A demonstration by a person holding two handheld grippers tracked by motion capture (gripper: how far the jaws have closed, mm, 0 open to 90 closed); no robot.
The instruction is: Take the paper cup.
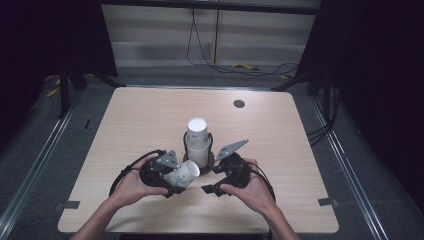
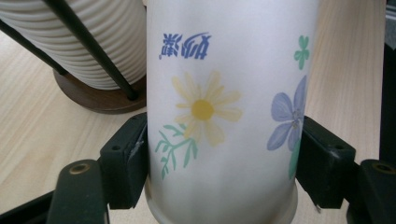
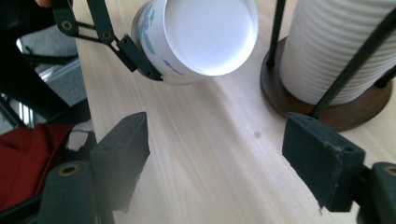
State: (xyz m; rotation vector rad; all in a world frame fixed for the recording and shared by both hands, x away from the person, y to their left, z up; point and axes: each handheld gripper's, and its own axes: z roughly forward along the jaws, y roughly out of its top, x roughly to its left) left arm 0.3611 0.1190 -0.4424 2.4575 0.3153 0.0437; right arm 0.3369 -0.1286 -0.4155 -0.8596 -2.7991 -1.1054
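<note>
Left gripper (image 1: 167,181) clamps a flowered paper cup (image 1: 183,174) across its wall, holding it tipped above the table (image 1: 130,125), just near-left of the cup stack (image 1: 198,141) in its wire holder. The cup's long axis runs left-near to right-far, closed base toward the stack. Right gripper (image 3: 215,158) stands open and empty, the cup lying just left of it.

Two black hand-held claws, left claw (image 1: 172,182) and right claw (image 1: 212,181); grey three-cornered plate (image 1: 231,147) atop each; black cable (image 1: 118,178) looping back from each body; blocky black pads (image 3: 323,158) with chipped, whitened edges, small screw holes in the faces; brass-ringed pivot holes (image 2: 79,168) on the dark arms behind; forearms bare, no sleeves.
</note>
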